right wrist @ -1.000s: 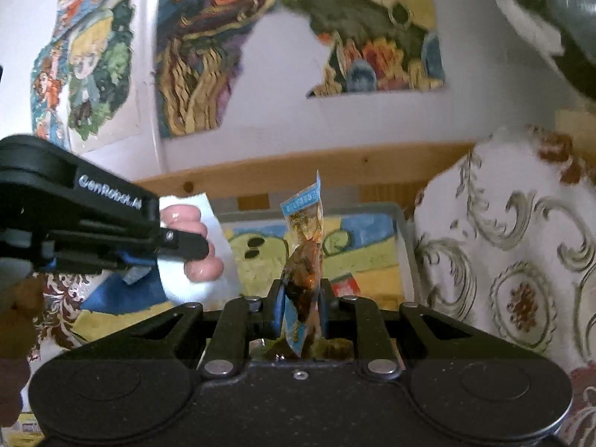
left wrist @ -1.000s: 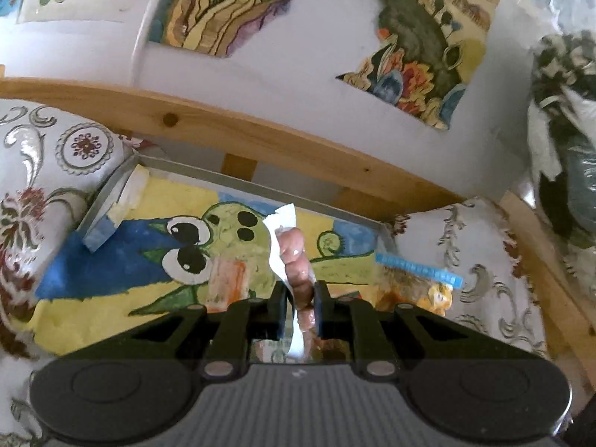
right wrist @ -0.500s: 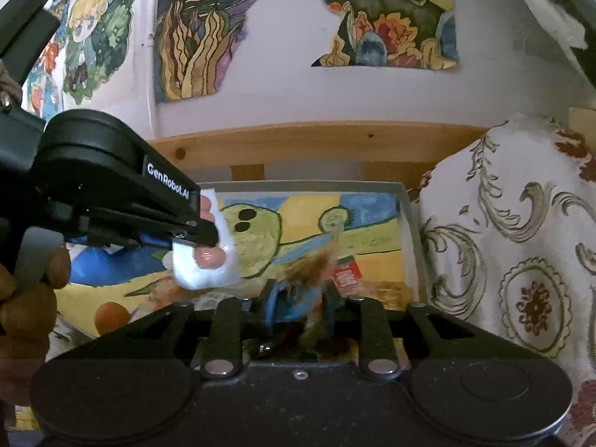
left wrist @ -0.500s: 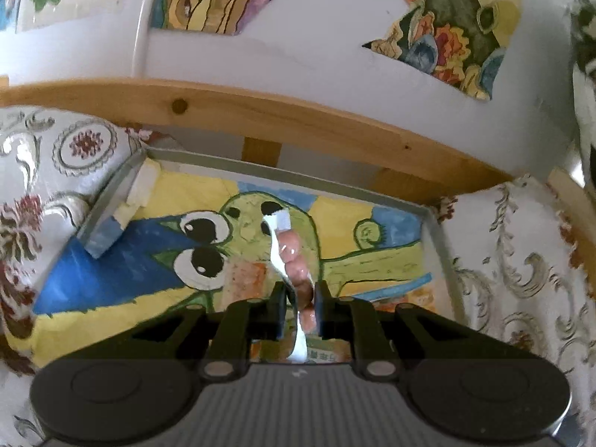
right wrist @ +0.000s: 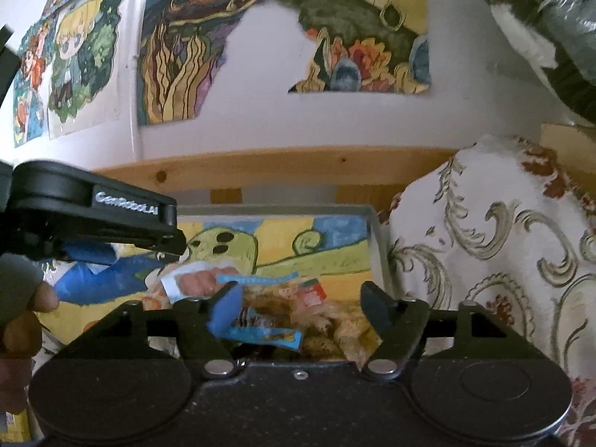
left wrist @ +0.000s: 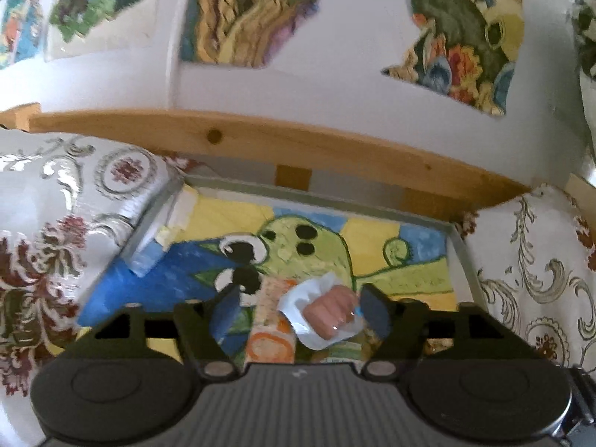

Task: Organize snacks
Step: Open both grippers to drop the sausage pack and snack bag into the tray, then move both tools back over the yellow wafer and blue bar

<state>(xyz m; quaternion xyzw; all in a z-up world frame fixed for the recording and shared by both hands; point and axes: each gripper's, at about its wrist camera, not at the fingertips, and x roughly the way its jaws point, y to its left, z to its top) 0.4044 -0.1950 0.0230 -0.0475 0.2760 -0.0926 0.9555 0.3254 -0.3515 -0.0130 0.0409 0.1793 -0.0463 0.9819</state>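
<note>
A grey tray point(left wrist: 460, 249) lined with a green cartoon painting holds the snacks. My left gripper point(left wrist: 301, 311) is open over it. A white packet of pink sausage point(left wrist: 327, 314) sits loose between its fingers, near the right one, above an orange packet point(left wrist: 268, 335). In the right wrist view my right gripper point(right wrist: 301, 307) is open too. A blue-edged packet of brown snack point(right wrist: 268, 320) lies between its fingers on a pile of packets in the tray point(right wrist: 376, 231). The left gripper point(right wrist: 175, 249) hangs just over the sausage packet point(right wrist: 197, 283) there.
Patterned cushions point(left wrist: 56, 223) point(left wrist: 540, 279) press against both sides of the tray; the right one point(right wrist: 503, 260) bulges above its rim. A wooden rail point(left wrist: 298, 149) and a white wall with paintings stand behind. A hand point(right wrist: 22, 316) holds the left gripper.
Both grippers have opened. The left one let go of the sausage packet and the right one let go of the blue-edged packet, which now lies flat in the tray.
</note>
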